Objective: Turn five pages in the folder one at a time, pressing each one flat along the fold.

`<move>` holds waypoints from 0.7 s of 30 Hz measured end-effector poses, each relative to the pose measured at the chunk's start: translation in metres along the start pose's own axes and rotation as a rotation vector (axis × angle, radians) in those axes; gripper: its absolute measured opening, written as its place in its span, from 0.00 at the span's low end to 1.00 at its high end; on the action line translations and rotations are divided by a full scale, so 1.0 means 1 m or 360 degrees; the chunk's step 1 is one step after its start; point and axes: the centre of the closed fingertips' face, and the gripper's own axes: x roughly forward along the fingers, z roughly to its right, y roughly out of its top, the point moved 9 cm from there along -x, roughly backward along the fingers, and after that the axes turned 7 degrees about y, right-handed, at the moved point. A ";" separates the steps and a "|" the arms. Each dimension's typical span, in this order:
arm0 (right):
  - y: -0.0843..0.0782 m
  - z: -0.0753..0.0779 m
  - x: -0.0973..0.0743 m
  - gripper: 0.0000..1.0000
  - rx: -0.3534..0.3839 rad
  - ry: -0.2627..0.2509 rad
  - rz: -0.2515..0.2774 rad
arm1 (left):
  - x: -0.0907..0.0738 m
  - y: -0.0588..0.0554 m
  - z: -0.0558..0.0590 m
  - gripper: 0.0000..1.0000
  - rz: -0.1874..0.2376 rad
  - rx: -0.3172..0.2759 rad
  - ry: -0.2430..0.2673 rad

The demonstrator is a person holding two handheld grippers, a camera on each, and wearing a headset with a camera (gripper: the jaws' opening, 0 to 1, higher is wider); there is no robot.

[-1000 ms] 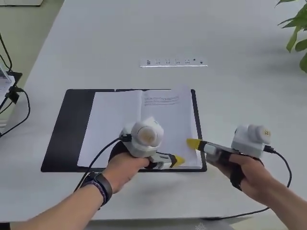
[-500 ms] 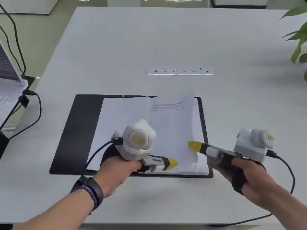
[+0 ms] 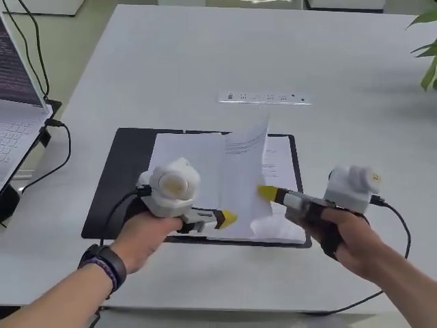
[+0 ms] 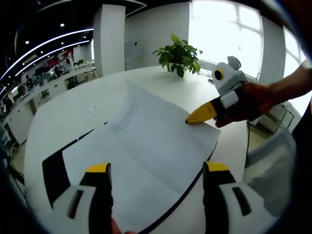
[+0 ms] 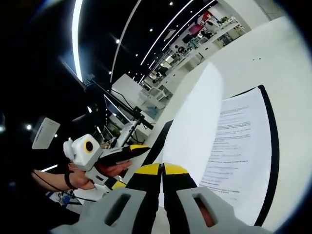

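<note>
Standing upright from open folder [image 3: 116, 188], white page [image 3: 242, 167] pinched in right gripper [image 3: 266, 193]; left gripper [image 3: 226, 219] jaws apart.

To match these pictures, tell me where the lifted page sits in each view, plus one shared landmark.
Head view: lifted page stands at centre.
Left gripper view: it spans the middle.
Right gripper view: it rises at centre from the right claw.
Shared landmark: the black folder cover.
</note>
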 end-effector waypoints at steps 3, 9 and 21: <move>-0.003 -0.007 0.012 0.00 -0.0011 0.0035 -0.0029 | -0.009 -0.003 -0.010 0.76 0.0023 -0.0035 0.0020; -0.009 -0.019 0.035 0.00 -0.0028 0.0081 -0.0090 | -0.027 -0.016 -0.028 0.77 0.0024 -0.0064 0.0068; -0.012 -0.036 0.083 0.00 -0.0012 0.0166 -0.0170 | -0.070 -0.036 -0.062 0.77 0.0038 -0.0119 0.0194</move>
